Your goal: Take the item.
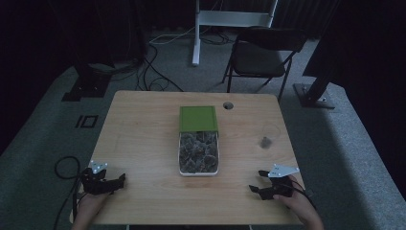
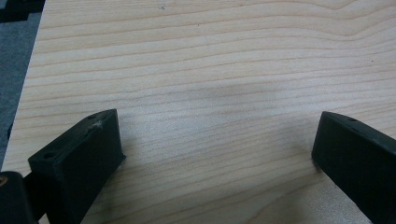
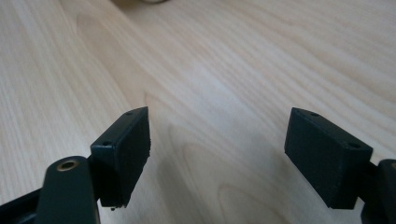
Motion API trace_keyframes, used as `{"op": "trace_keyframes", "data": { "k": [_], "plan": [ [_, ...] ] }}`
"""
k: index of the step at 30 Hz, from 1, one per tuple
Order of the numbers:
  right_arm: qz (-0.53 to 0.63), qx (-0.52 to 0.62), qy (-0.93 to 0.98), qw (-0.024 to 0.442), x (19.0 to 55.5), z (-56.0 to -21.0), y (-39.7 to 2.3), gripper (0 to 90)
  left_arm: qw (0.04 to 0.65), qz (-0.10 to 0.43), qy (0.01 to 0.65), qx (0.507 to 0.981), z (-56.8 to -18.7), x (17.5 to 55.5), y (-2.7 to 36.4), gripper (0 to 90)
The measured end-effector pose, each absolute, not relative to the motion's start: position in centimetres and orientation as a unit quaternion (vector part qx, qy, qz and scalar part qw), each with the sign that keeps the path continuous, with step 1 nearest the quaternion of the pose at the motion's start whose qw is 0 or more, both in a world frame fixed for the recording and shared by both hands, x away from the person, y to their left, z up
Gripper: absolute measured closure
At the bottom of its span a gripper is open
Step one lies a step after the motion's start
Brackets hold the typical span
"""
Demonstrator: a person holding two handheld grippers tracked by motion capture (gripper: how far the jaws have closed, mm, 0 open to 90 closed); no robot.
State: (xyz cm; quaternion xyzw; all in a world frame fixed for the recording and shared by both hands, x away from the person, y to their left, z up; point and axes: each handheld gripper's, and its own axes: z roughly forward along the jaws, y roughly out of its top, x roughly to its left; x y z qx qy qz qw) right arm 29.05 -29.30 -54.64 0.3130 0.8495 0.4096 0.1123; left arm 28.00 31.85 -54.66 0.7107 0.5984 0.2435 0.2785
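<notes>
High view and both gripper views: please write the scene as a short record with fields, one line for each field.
surface: wooden table, with a round hole near its far edge
container: clear tray at the table's middle, holding dark pieces
lid: green lid, lying against the tray's far end
small item: dark piece lying alone, right of the tray
left gripper: open, nothing between its jaws, near the table's near left corner
right gripper: open, nothing between its jaws, near the near right corner
behind table: folding chair
</notes>
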Motion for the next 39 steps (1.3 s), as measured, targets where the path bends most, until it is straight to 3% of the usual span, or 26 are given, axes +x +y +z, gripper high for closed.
{"op": "trace_keyframes", "data": {
  "k": [10, 17, 39],
  "plan": [
    [0.396, 0.286, 0.867, 0.097, 28.81, -55.05, -29.81, 15.9, 0.278, 0.244, 0.598, 0.711, -54.66, 28.0, 31.85, 2.2],
    [0.379, 0.26, 0.881, 0.111, 28.72, -55.11, -29.31, 12.5, 0.278, 0.244, 0.598, 0.711, -54.66, 28.0, 31.86, 2.2],
    [0.378, 0.257, 0.882, 0.11, 28.71, -55.13, -29.25, 12.1, 0.272, 0.252, 0.622, 0.689, -54.67, 27.44, 30.95, 2.2]
  ]
}}
